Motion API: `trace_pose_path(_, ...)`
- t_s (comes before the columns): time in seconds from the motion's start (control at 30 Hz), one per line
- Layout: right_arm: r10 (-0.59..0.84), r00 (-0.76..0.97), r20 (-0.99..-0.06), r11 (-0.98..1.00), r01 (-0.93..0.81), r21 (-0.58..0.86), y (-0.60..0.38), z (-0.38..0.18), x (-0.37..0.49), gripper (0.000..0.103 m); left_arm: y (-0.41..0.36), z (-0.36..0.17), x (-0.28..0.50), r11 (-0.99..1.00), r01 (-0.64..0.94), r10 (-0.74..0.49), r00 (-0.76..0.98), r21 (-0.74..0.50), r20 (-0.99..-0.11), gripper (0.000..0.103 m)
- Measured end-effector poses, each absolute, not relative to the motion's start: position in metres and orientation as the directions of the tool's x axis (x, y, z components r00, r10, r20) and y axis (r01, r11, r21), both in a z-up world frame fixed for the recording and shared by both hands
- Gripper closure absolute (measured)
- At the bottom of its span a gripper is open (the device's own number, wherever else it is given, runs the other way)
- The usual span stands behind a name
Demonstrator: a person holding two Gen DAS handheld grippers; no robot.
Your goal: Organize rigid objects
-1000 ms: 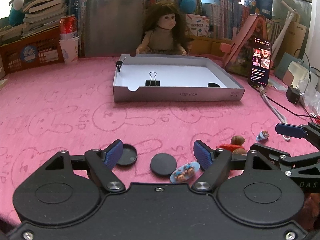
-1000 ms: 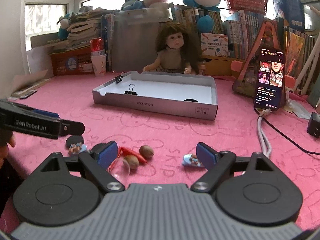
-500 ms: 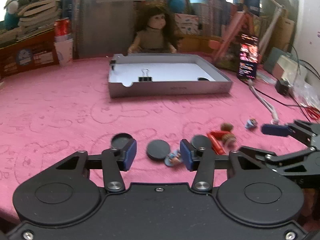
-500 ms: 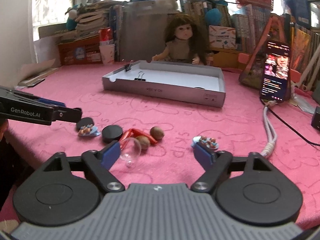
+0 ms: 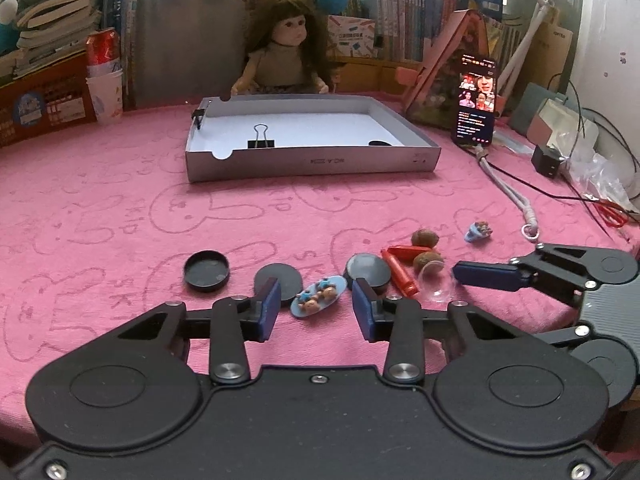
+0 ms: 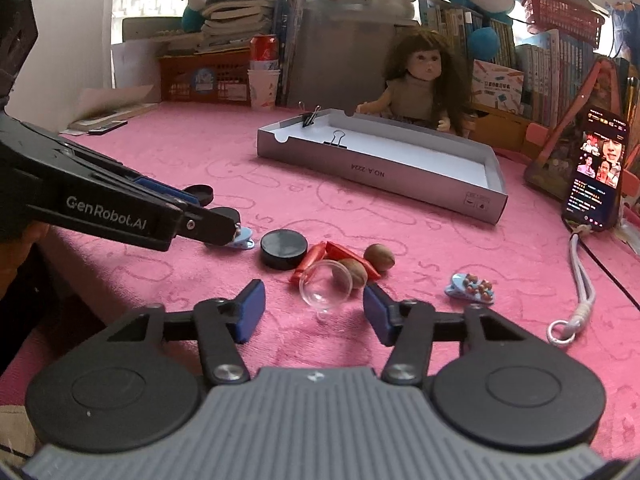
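— While the left tongs hung low over the pink table, what sat between their pads?
— A blue clip with little bears. The jaws had just been closing and stood narrow around it, yet a gap showed on each side, so nothing was gripped. In the right view the left tongs' tip covered most of that clip.
— And the right tongs?
— Also just closing, half wide, around a clear plastic dome. The dome was hard to make out, being see-through, and a nut showed through it; neither pad touched it.
— Further out?
— A black disc, red pieces, a second nut and another blue clip to the right. Beyond stood the grey tray, holding a binder clip and a dark disc half hidden by its front wall. A doll sat behind it.
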State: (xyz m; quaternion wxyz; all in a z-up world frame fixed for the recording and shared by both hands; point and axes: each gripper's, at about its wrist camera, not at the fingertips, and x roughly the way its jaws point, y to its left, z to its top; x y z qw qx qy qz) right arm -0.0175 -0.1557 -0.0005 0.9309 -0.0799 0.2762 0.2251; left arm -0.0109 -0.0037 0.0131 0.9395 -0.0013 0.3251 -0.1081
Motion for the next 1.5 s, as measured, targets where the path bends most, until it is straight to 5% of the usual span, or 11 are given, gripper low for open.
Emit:
trace_pose_path(0.17, 0.367, 0.748, -0.553, 0.893, -0.449, -0.015, -0.158, -0.002, -0.016, 0.069, -0.004, 0.011, -0.010, 0.977, 0.201, -0.202, 0.758, -0.071, -0.621, 0.066)
trace_pose_path(0.93, 0.344, 0.768, -0.541, 0.913, -0.409, 0.000, -0.162, 0.000, -0.012, 0.069, 0.010, -0.003, -0.001, 0.994, 0.112, -0.085, 0.761, 0.002, -0.644, 0.062)
trace_pose_path(1.5, 0.316, 0.779, -0.541, 0.934, -0.355, 0.034, -0.169, -0.002, -0.007, 0.069, -0.001, 0.003, 0.011, 0.994, 0.049, -0.103, 0.773, -0.102, -0.626, 0.058)
